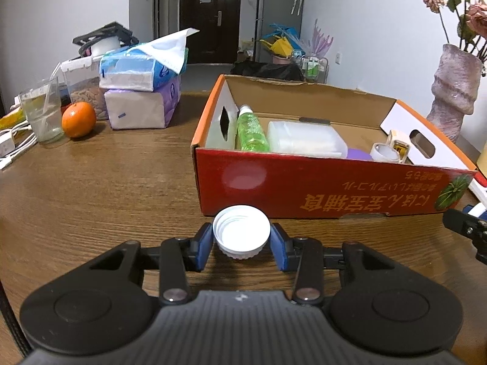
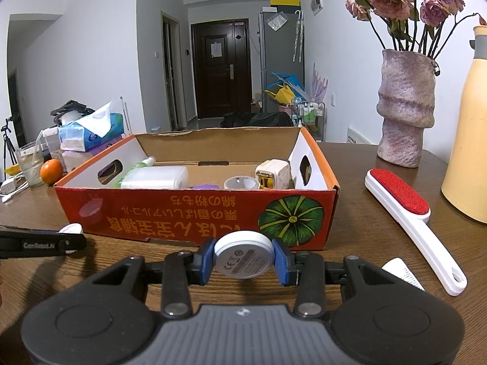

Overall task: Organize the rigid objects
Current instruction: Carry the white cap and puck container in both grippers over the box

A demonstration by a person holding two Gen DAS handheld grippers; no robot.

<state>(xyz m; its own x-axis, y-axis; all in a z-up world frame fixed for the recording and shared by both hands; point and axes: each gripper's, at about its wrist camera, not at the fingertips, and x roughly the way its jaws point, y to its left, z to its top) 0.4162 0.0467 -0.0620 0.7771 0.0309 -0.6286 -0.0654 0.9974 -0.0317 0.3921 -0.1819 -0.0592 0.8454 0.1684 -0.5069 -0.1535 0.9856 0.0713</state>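
Observation:
My left gripper (image 1: 242, 241) is shut on a white screw cap (image 1: 241, 230), held open side up just in front of the red cardboard box (image 1: 304, 188). My right gripper (image 2: 244, 258) is shut on a white round disc (image 2: 243, 255) with a printed label, also in front of the box (image 2: 182, 213). The box holds a green bottle (image 1: 251, 129), a white plastic container (image 1: 304, 140), a tape roll (image 2: 241, 183) and a white charger (image 2: 272, 174). The left gripper's tip (image 2: 65, 243) with the cap (image 2: 71, 229) shows in the right wrist view.
A lint brush (image 2: 404, 210) and a white comb (image 2: 401, 270) lie right of the box. A pink vase (image 2: 404, 109) and a yellow thermos (image 2: 468, 140) stand behind them. Tissue packs (image 1: 140, 91), an orange (image 1: 78, 119) and a glass (image 1: 42, 109) are at the left.

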